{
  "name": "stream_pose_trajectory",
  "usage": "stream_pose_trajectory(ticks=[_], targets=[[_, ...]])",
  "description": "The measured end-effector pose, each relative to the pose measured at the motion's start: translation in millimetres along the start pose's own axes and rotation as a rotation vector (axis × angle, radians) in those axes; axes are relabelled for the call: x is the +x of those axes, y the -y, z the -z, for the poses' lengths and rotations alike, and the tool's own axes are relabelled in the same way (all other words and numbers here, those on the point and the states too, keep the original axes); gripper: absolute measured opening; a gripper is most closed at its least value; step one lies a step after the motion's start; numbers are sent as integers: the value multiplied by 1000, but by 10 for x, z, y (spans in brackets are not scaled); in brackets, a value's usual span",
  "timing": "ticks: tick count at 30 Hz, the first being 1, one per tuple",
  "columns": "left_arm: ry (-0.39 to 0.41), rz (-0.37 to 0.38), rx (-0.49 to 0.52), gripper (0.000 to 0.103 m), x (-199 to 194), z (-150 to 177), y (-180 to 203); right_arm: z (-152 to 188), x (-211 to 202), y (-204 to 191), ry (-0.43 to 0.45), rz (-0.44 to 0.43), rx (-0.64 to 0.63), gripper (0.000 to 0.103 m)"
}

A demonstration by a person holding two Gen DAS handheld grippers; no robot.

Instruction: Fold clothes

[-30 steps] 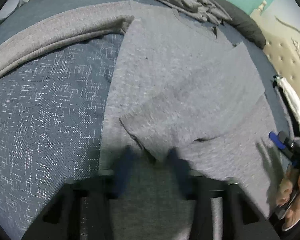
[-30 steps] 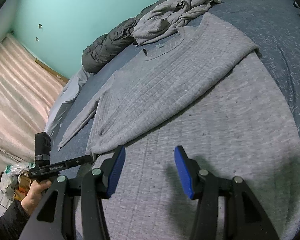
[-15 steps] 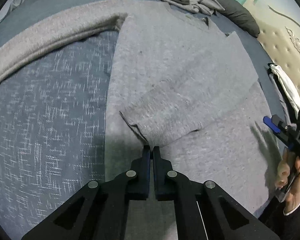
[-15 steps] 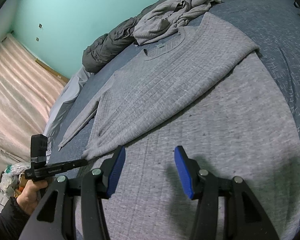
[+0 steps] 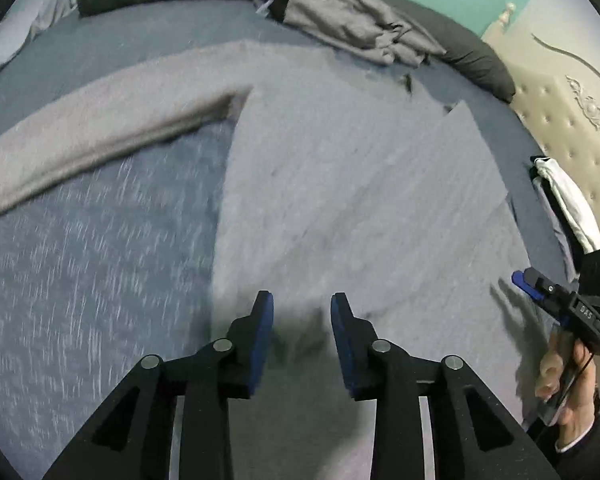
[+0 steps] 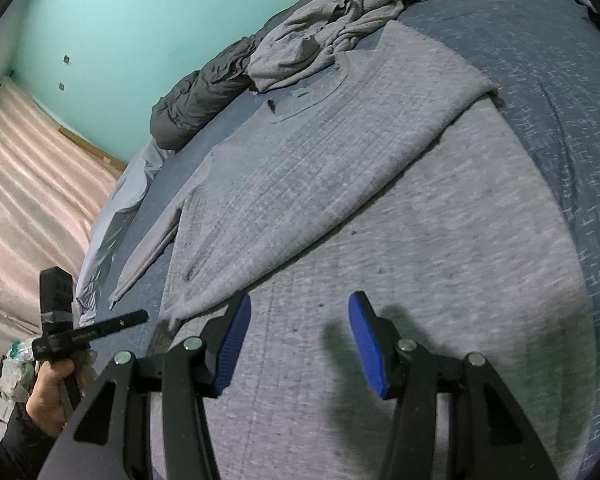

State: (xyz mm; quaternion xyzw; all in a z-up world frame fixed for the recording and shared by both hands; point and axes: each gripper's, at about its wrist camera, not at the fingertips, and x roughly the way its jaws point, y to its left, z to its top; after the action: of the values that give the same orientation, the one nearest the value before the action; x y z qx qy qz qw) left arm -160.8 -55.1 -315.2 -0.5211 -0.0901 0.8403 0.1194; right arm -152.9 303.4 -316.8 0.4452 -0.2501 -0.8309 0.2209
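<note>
The left hand-held gripper [image 5: 302, 312], clamped together half a second ago on the folded sleeve's cuff, has let go and now gapes over the grey sweater [image 6: 340, 184], which lies flat on the bed [image 5: 80, 260]. The right hand-held gripper [image 6: 300, 320] hovers wide, empty, above the hem.

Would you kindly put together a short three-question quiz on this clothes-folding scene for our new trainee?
1. True or false: the left claw is clamped on the grey sweater.
2. Multiple choice: the crumpled grey garment lies (A) beside the sweater's neckline, (B) under the right claw, (C) on the floor.
3. Fill in: one sleeve is folded across the sweater's body; the other sleeve lies stretched out on the blue ____.

Key: 1 false, its jaws stand apart and empty; 2 A; 3 bedspread.
</note>
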Motion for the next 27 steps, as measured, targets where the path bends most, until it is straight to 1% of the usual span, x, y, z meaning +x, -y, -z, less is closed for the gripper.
stream_pose_trajectory(ticks=[4, 7, 9, 10, 12, 17, 20, 24, 26, 27], targets=[[27, 19, 11, 33, 89, -133, -29, -112, -144, 103, 49, 11, 27, 52], [37, 27, 8, 33, 205, -162, -56, -272, -246, 228, 85, 44, 52, 52], [44, 33, 5, 33, 283, -181, -74, -463, -252, 306, 81, 80, 48, 63], [48, 36, 4, 33, 321, -190, -83, -559, -255, 346, 79, 97, 46, 64], [55, 41, 2, 33, 399, -209, -101, -804, -248, 406, 72, 127, 18, 64], [71, 55, -4, 33, 589, -255, -147, -1561, -170, 553, 78, 250, -48, 64], [67, 65, -2, 33, 622, -251, -181, -2057, 5, 621, 63, 282, -74, 64], [64, 77, 2, 35, 669, -172, -203, -2500, 261, 682, 35, 318, -98, 64], [62, 75, 12, 35, 671, -129, -204, -2660, 377, 731, 40, 349, -98, 64], [62, 73, 19, 35, 668, -130, -199, -2688, 440, 746, 32, 353, -95, 64]])
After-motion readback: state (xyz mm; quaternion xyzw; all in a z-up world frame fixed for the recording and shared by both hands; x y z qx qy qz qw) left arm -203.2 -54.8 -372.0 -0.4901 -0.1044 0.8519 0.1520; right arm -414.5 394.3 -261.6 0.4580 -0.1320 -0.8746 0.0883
